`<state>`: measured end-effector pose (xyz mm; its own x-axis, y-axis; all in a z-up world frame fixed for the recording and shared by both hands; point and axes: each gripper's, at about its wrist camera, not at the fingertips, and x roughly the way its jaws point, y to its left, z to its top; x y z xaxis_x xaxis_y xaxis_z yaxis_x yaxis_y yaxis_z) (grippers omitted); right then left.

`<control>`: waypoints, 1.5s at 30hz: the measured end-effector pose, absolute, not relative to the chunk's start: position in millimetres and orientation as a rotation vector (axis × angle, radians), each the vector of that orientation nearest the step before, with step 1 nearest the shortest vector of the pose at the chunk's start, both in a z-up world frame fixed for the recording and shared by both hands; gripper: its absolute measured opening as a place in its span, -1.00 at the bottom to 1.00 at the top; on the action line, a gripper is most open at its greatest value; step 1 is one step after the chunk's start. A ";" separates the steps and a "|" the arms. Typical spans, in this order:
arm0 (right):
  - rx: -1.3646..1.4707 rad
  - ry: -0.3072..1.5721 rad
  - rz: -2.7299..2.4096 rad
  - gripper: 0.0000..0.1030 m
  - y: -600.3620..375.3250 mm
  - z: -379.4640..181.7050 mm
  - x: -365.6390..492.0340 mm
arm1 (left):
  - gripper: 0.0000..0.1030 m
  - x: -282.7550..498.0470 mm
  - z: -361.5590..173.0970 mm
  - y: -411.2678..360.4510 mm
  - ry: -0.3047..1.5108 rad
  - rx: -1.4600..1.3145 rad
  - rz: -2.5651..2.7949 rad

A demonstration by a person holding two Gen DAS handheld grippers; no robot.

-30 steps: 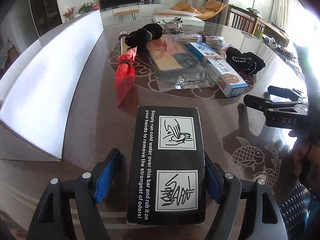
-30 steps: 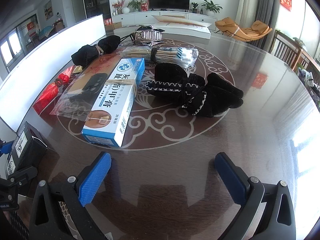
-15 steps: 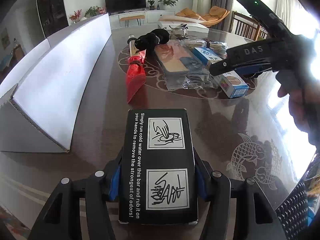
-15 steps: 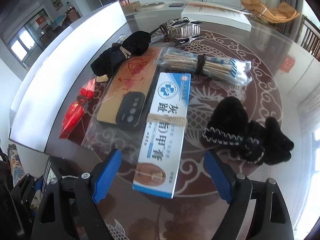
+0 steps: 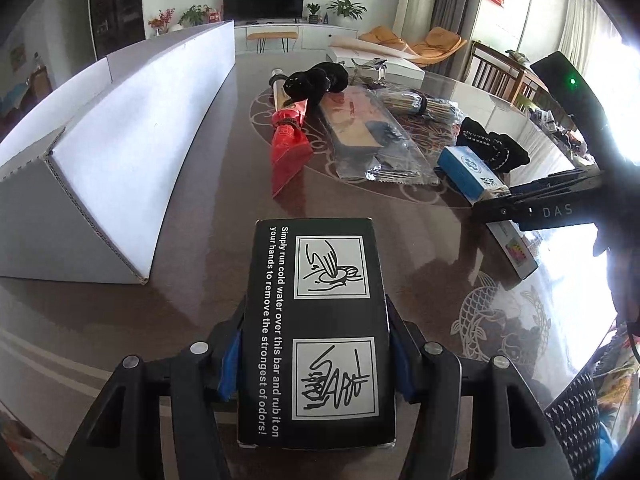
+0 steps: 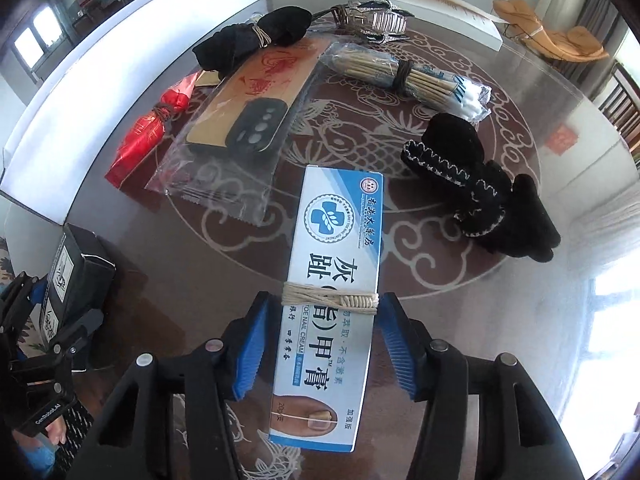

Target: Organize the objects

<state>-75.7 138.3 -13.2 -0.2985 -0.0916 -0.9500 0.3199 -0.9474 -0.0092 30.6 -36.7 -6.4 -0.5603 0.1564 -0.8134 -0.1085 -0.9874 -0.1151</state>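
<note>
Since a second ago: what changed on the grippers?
Right gripper swung over the blue-white ointment box, jaws closing around it; pads near its sides, contact unclear. Left gripper closed onto the black box. Other table items unmoved.

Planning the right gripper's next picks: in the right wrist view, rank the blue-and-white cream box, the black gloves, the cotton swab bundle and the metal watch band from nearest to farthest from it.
1. Cream box: between the right gripper jaws, centre.
2. Black gloves: to the right, mid-table.
3. Cotton swab bundle: beyond the gloves, right of centre.
4. Metal watch band: at the far edge, top centre.
</note>
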 end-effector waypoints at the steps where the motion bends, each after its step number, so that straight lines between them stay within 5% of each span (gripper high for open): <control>1: 1.683 0.267 -2.320 -0.14 137.7 -11.4 -75.7 | 0.12 31.6 -3.8 -41.3 -0.126 -1.390 2.633; 7: 1.472 0.067 -2.316 -0.14 110.3 61.6 -73.0 | 0.12 45.7 56.3 -93.1 -0.419 -1.277 2.632; 12: 1.250 -0.027 -2.228 -0.14 14.4 134.6 -92.3 | 0.12 34.4 130.9 -172.3 -0.479 -1.121 2.814; 20: 1.180 -0.007 -2.120 -0.13 -142.7 140.5 -136.0 | 0.13 -55.4 122.2 -269.6 -0.278 -1.394 3.009; 24: 1.292 0.016 -2.110 0.22 -161.6 102.7 -151.6 | 0.27 -84.2 91.1 -276.4 -0.162 -1.600 3.024; 27: 1.238 -0.019 -2.147 0.26 -134.4 100.9 -143.5 | 0.27 -72.8 89.6 -268.9 -0.136 -1.572 3.061; 31: 1.105 0.066 -2.321 0.76 -66.8 103.8 -123.7 | 0.36 -37.1 109.1 -229.6 -0.165 -1.356 3.041; 36: 1.137 0.152 -2.515 0.80 44.8 75.2 -100.0 | 0.97 7.9 123.7 -138.9 -0.179 -1.153 2.832; 45: 1.354 0.191 -2.732 0.80 186.8 -3.0 -49.2 | 0.98 -14.7 -5.4 10.2 -0.105 -1.487 2.577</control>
<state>-49.2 186.8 -3.0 -0.6041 -0.0219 -0.7966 0.1325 -0.9885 -0.0732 -14.7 10.2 -5.4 -0.4912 0.1766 -0.8530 -0.1064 -0.9841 -0.1425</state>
